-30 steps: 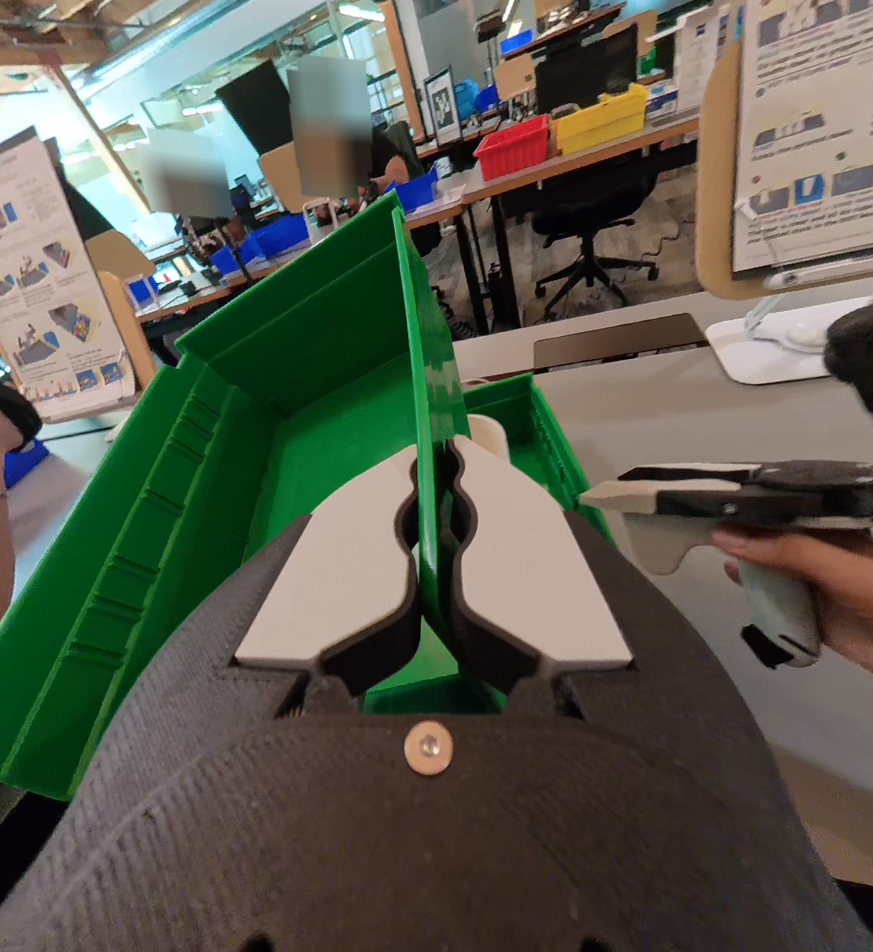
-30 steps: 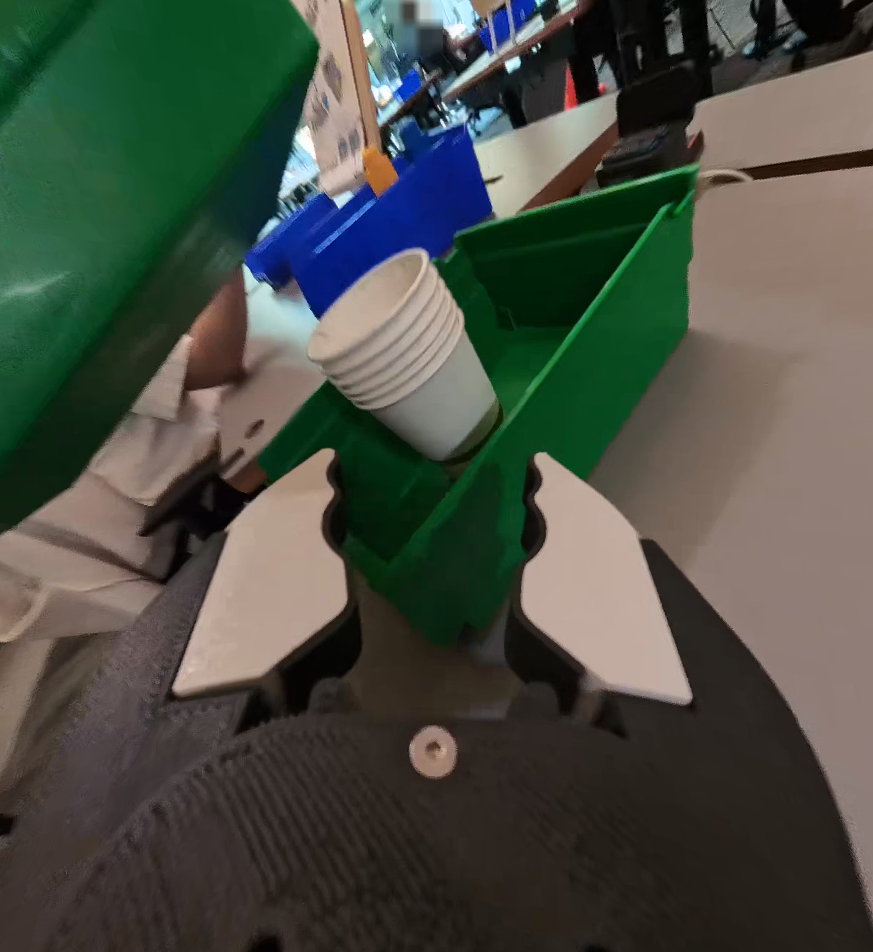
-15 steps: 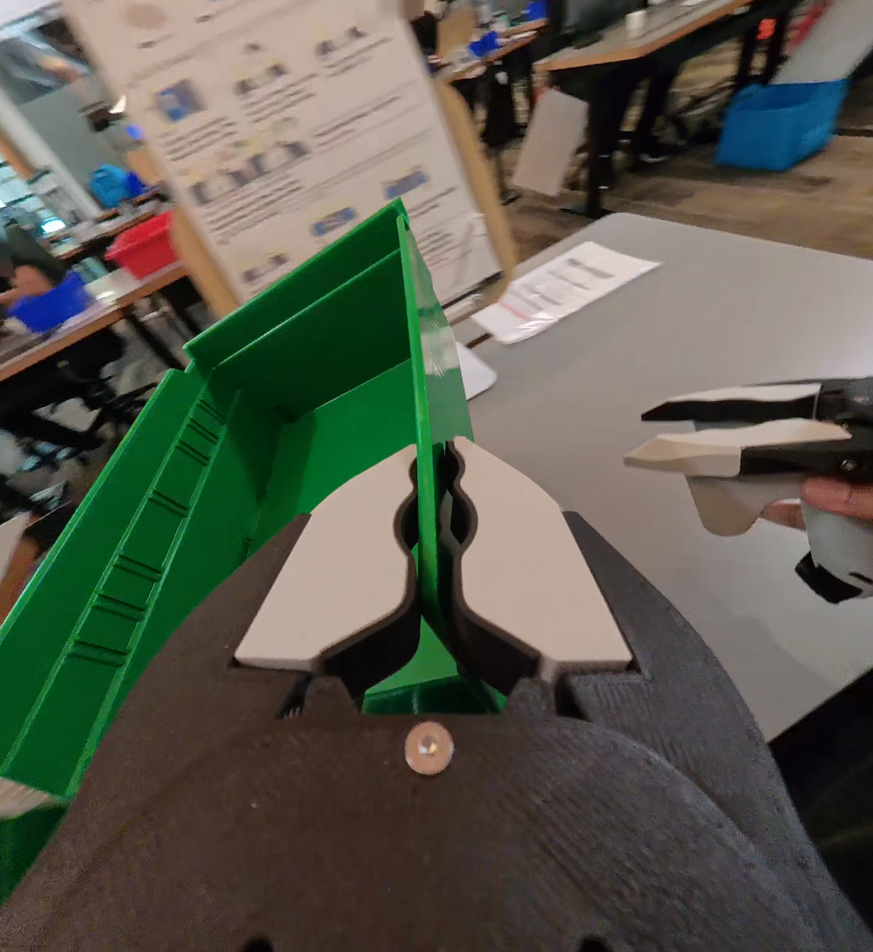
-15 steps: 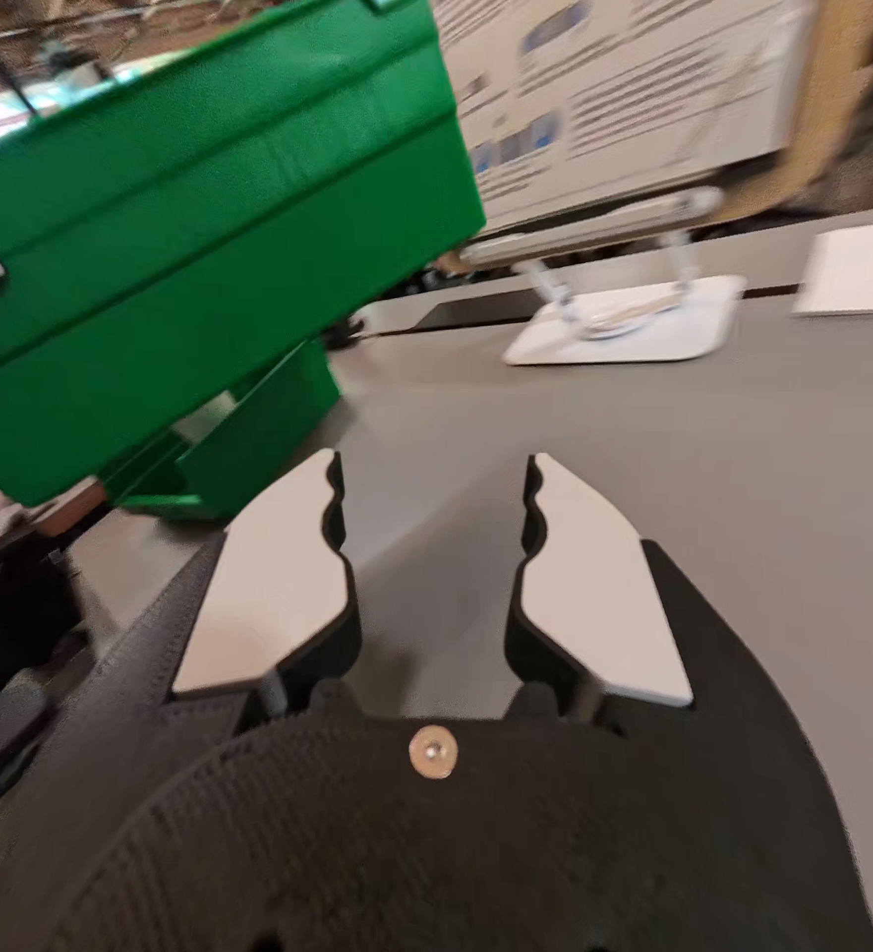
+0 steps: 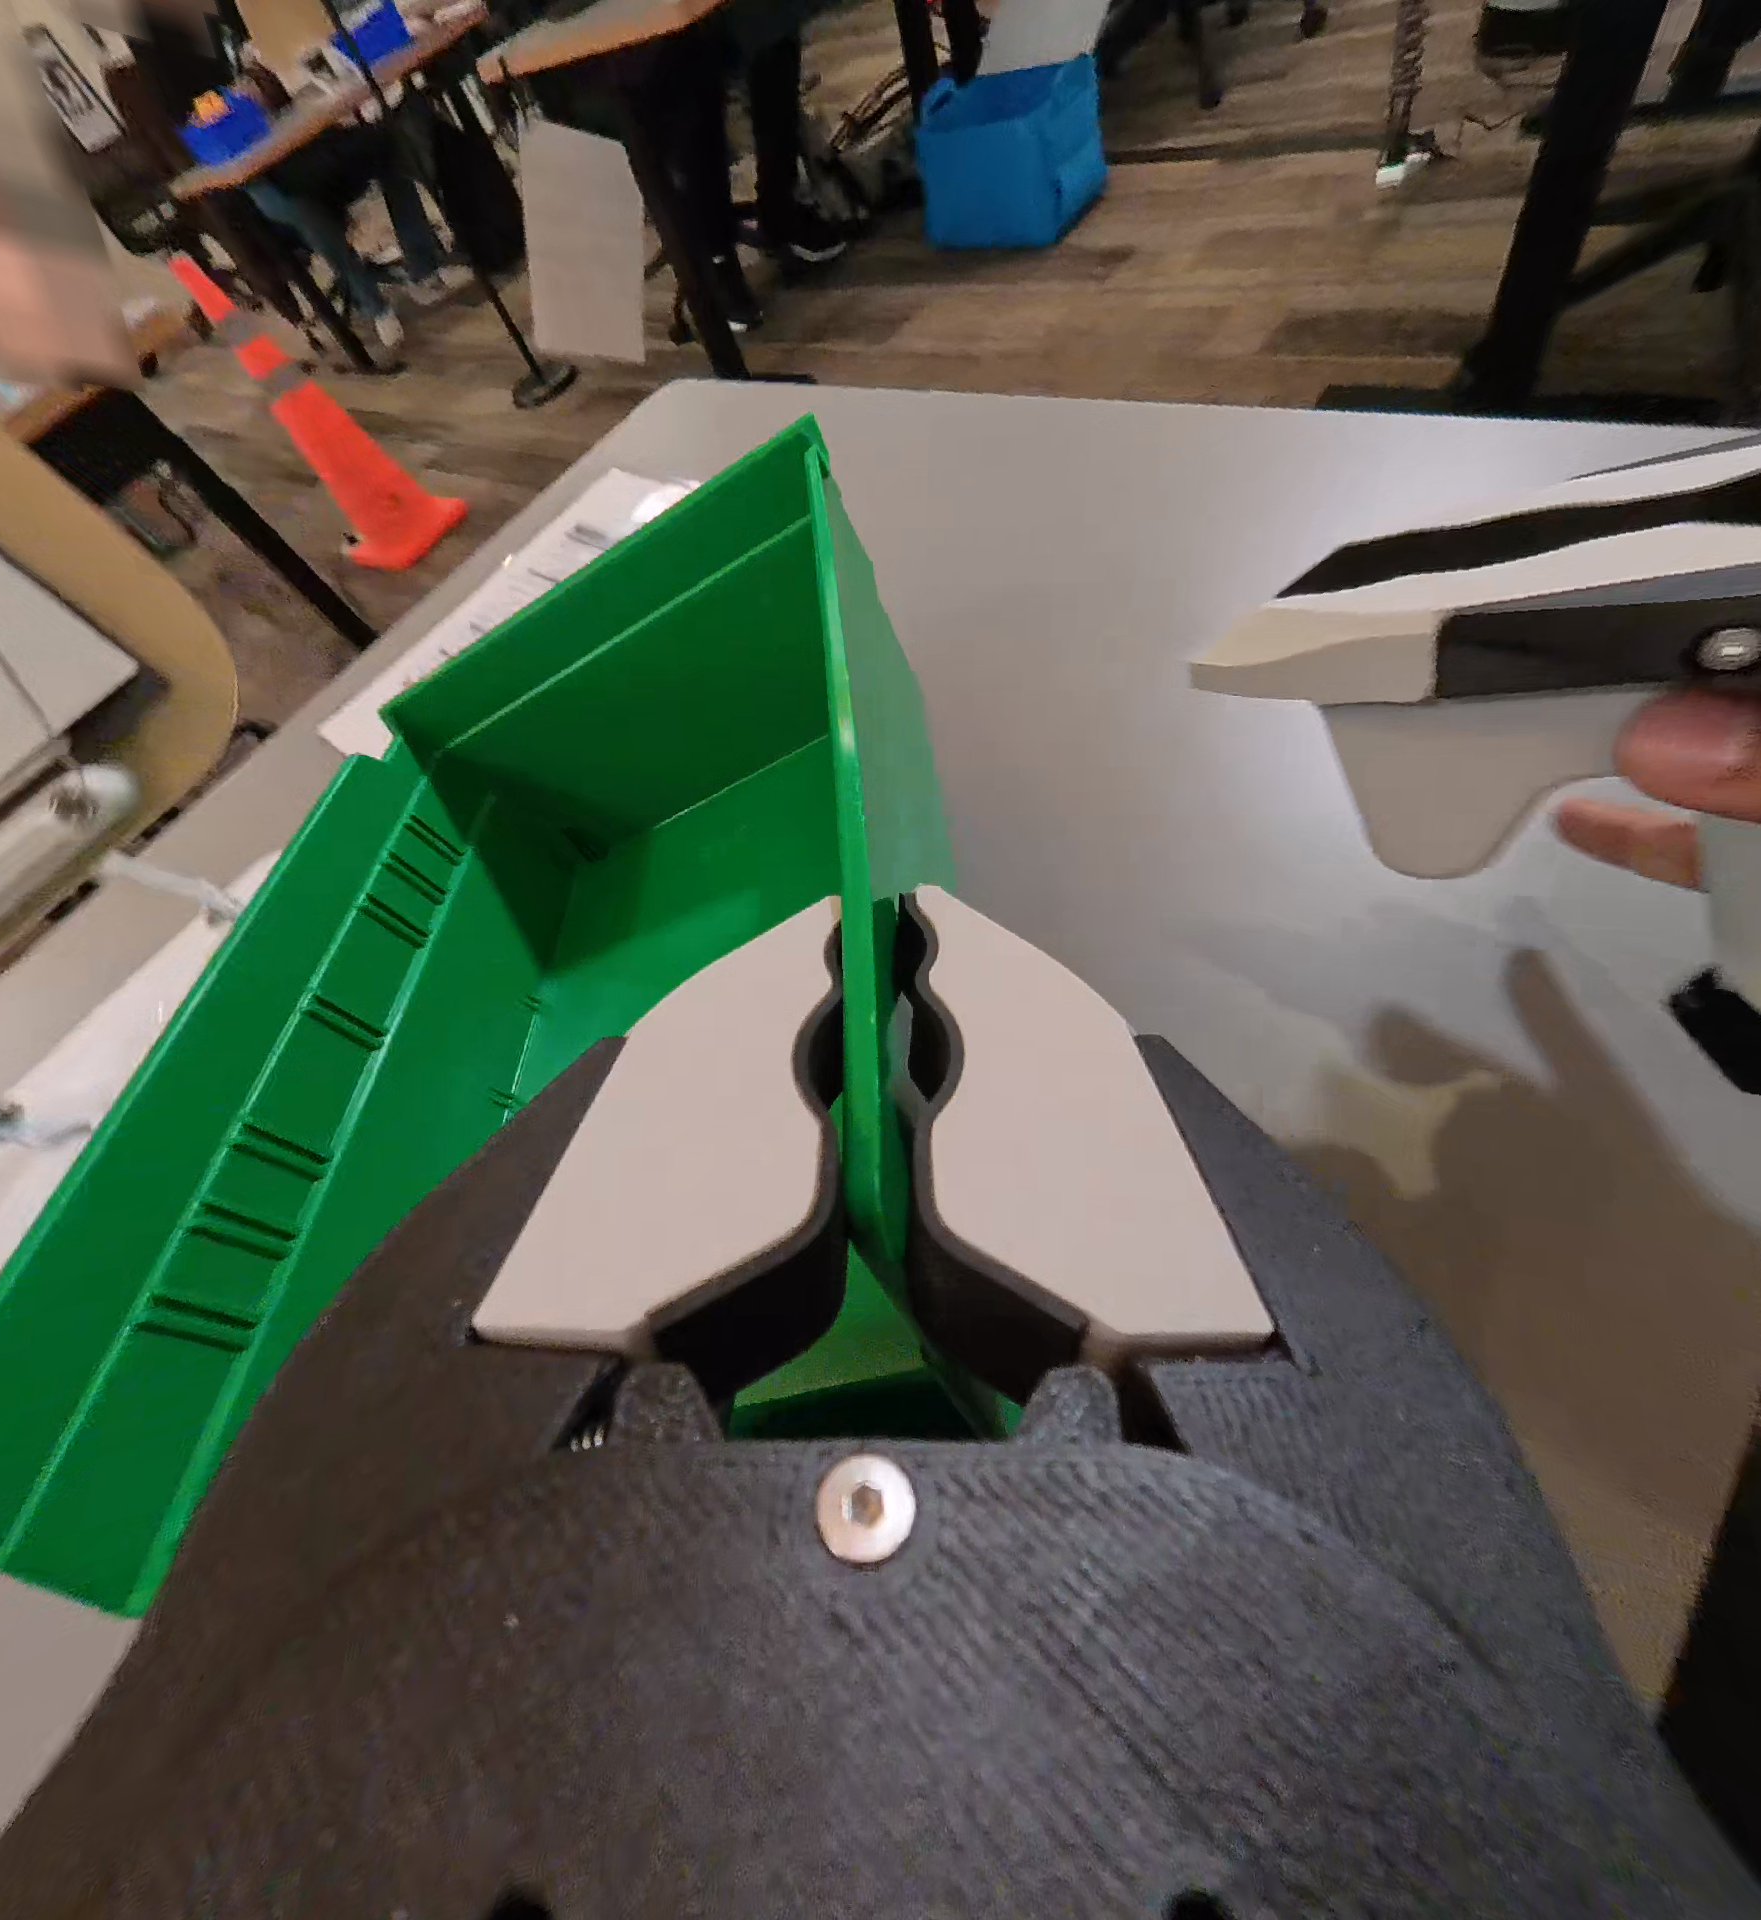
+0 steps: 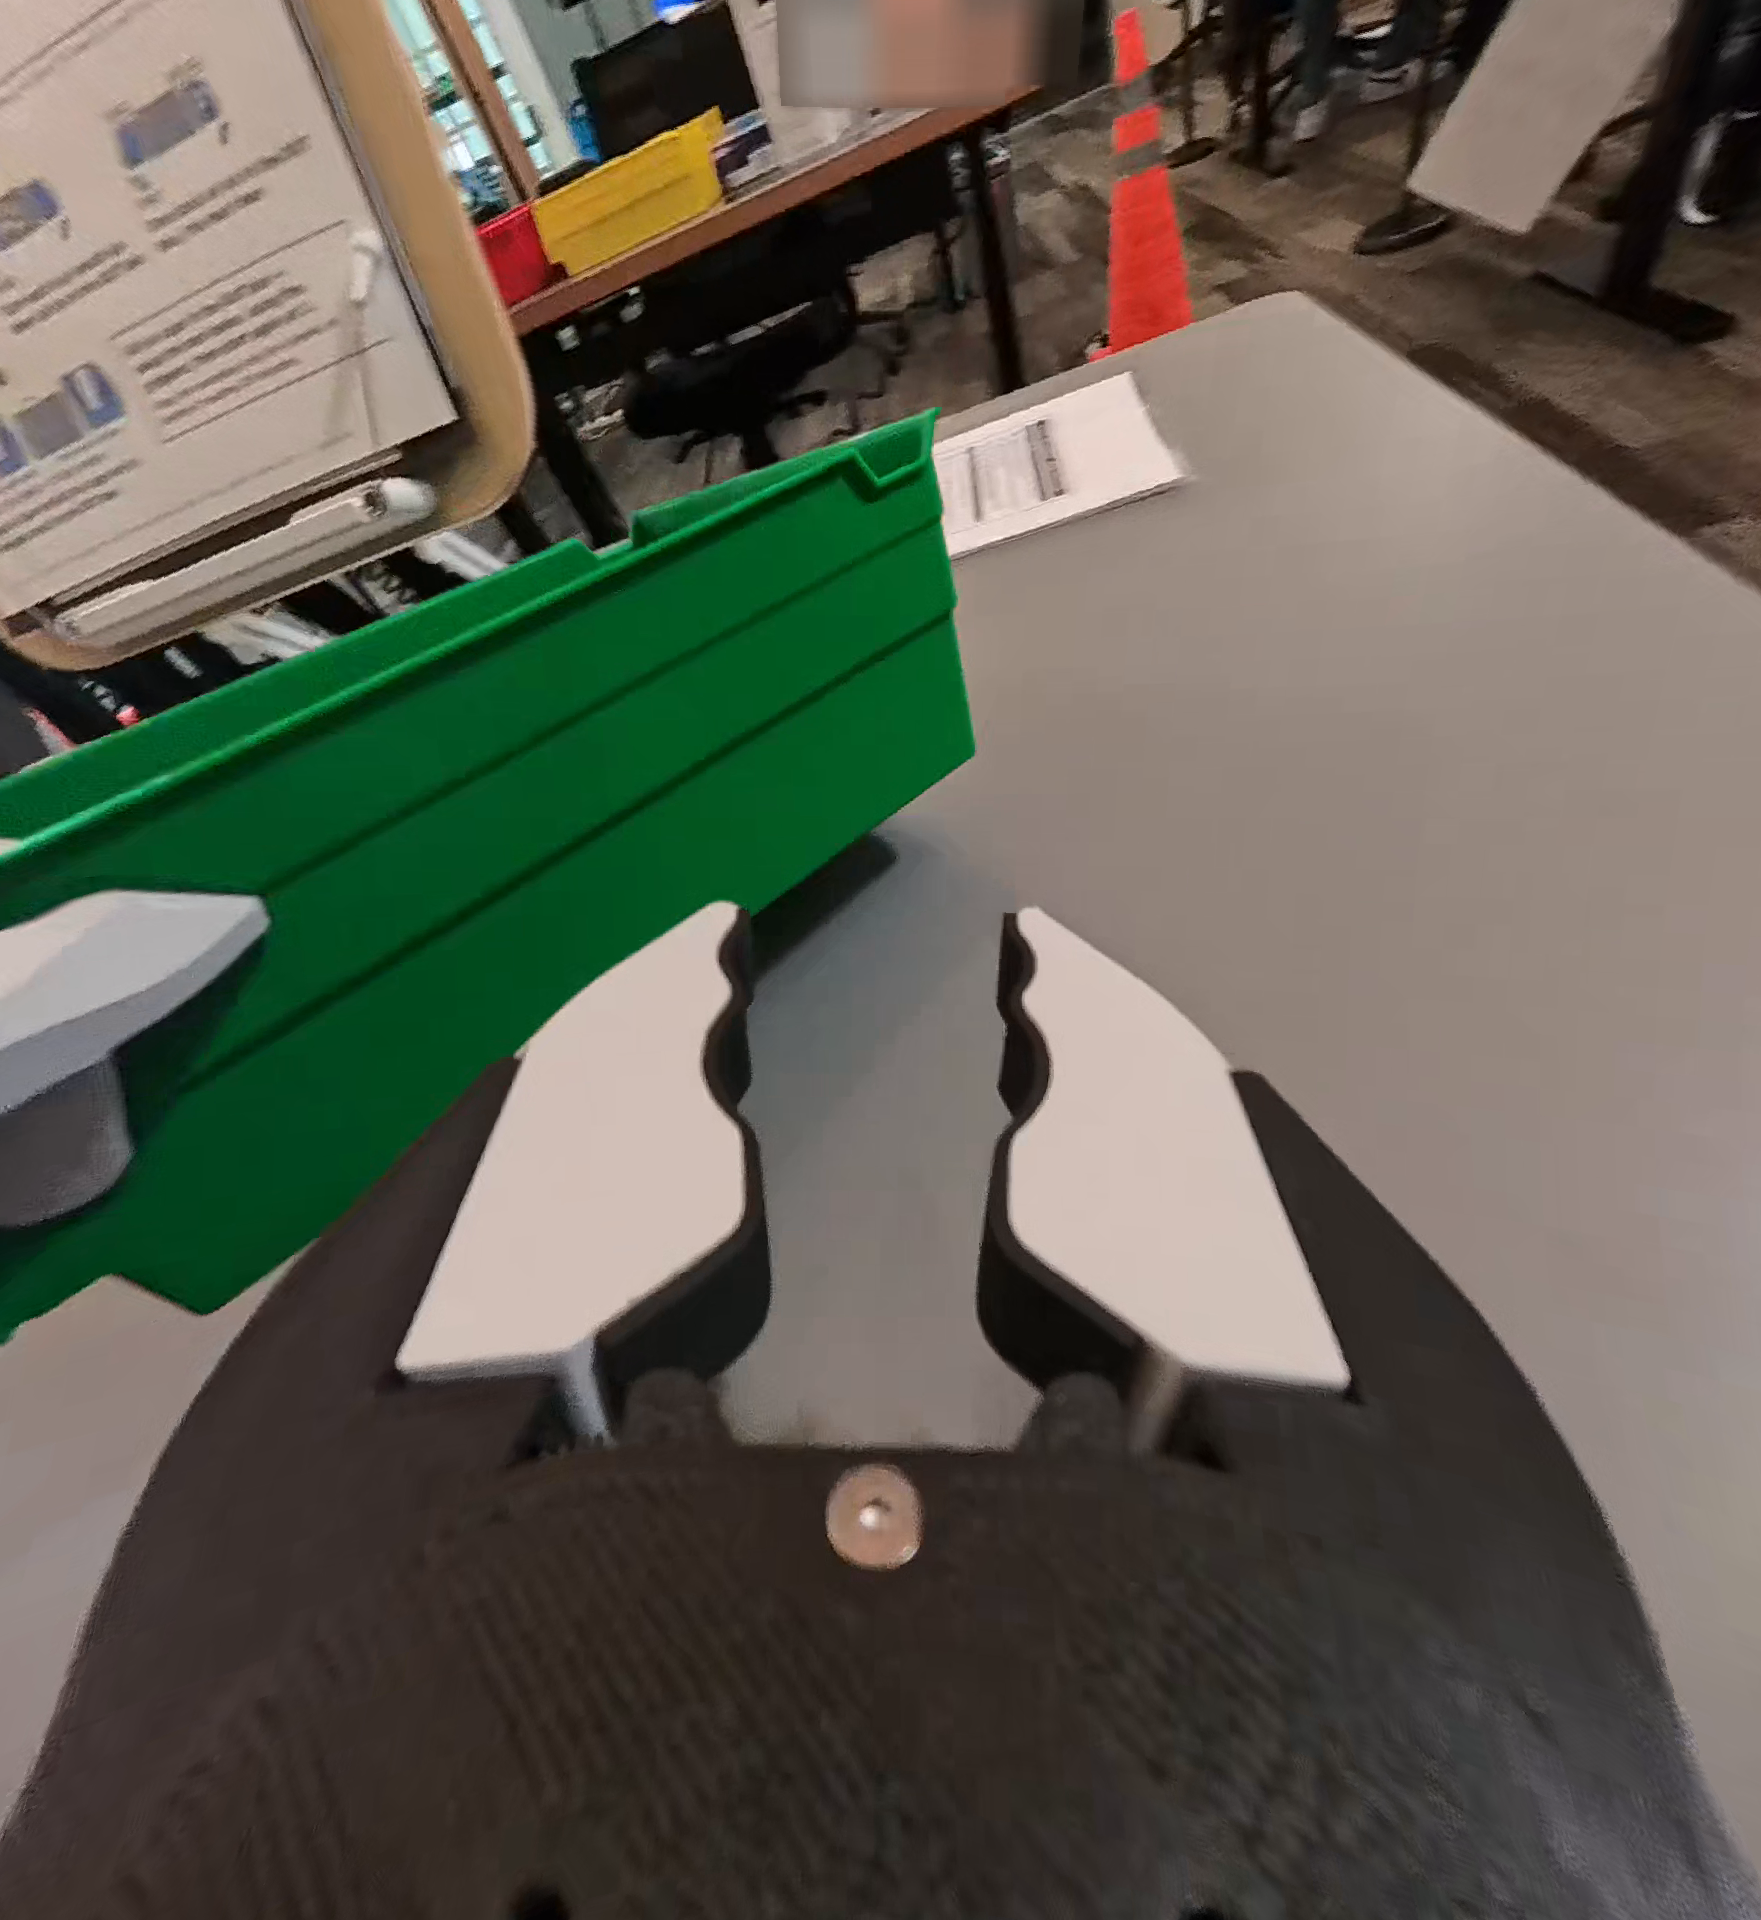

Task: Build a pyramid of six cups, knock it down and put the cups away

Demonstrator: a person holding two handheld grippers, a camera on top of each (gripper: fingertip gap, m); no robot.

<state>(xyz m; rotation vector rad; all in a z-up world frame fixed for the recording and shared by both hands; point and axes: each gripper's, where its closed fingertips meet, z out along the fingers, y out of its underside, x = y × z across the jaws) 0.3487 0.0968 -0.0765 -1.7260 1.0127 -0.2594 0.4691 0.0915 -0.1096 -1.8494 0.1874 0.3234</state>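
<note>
One green bin [image 5: 647, 727] hangs tilted above the grey table [image 5: 1219, 540], its side wall pinched between the left gripper [image 5: 871, 935] fingers; keeping that clamp firm and the bin level seems wise; the right gripper [image 6: 876, 935] hovers beside it, parted and empty; a paper sheet [image 6: 1052, 468] lies beyond.

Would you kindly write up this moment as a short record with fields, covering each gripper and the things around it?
Left gripper: shut on the right side wall of the green bin, one of its fingers inside the bin, the other outside.
Green bin: empty inside, held tilted above the grey table, casting a shadow on it.
Right gripper: open, holding nothing, over bare table beside the bin.
Nearby on the table: a printed sheet beyond the bin's far end; a poster board on a stand.
Background: an orange cone on the floor.
</note>
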